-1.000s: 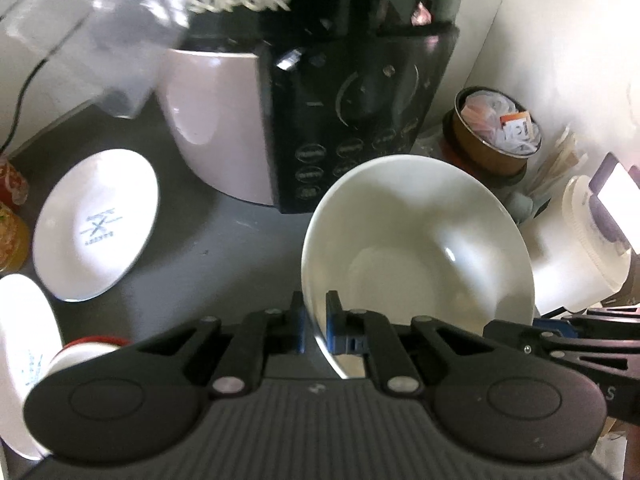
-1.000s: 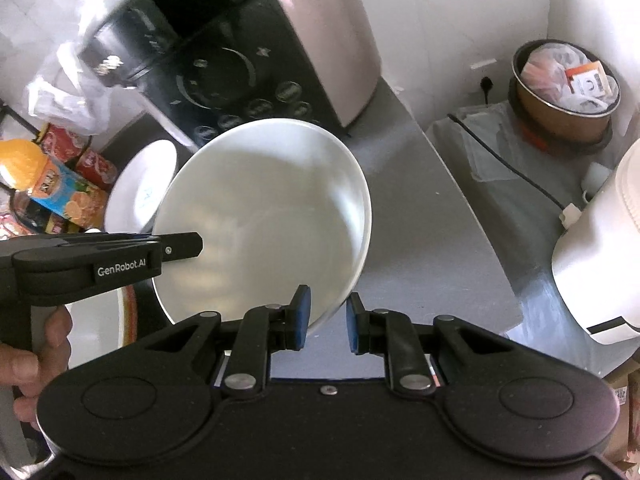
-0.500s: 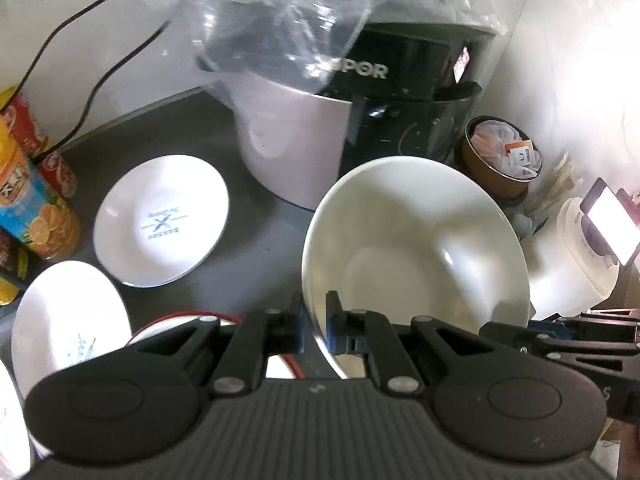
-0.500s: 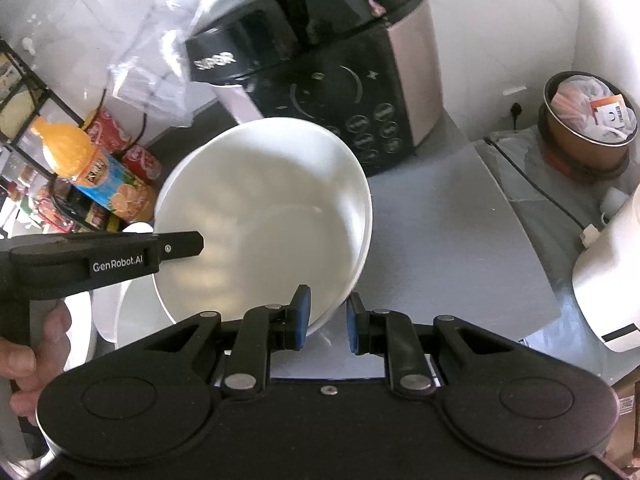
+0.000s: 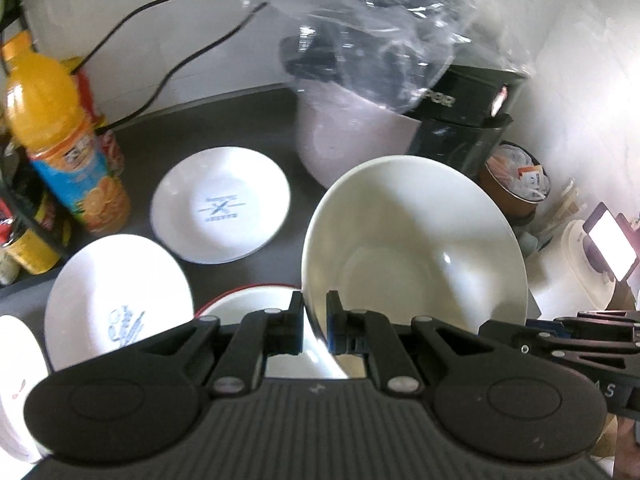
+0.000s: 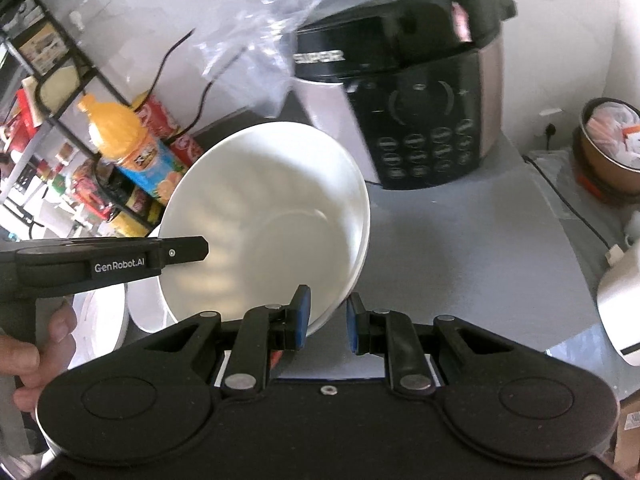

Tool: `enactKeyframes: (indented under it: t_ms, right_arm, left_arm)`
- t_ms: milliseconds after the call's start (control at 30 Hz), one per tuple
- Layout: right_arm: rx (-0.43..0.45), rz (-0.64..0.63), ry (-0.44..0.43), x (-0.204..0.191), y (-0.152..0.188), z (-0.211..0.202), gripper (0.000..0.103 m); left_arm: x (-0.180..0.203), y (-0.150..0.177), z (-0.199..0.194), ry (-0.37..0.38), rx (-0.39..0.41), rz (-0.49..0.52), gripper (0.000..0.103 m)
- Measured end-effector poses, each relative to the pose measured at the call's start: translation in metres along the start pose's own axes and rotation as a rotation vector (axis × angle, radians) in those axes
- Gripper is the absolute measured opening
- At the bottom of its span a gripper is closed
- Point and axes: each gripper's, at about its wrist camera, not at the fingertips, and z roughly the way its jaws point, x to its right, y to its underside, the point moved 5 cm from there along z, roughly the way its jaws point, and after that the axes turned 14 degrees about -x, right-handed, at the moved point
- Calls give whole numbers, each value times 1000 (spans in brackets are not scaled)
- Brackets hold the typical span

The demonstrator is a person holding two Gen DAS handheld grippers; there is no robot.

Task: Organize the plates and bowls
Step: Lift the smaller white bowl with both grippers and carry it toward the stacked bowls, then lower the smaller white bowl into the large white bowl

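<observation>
White bowl lifted back from cooker; left fingers, right fingers clamp rim.

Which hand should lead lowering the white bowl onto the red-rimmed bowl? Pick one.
Left, probably. The left gripper grips the white bowl beside the red-rimmed bowl; the right gripper holds the opposite rim, farther from it.

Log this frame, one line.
phase: carry | left gripper: shut on white bowl rim | right gripper: shut on opposite rim | bowl: lifted, tilted
</observation>
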Motion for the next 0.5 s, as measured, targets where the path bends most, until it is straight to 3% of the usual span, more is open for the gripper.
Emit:
enactKeyframes:
  t_ms: [500]
  right_arm:
    - [-43,-81,3,-57,9,19,19]
  left_arm:
    - [-55,30,-6,-16,-31,-79,9]
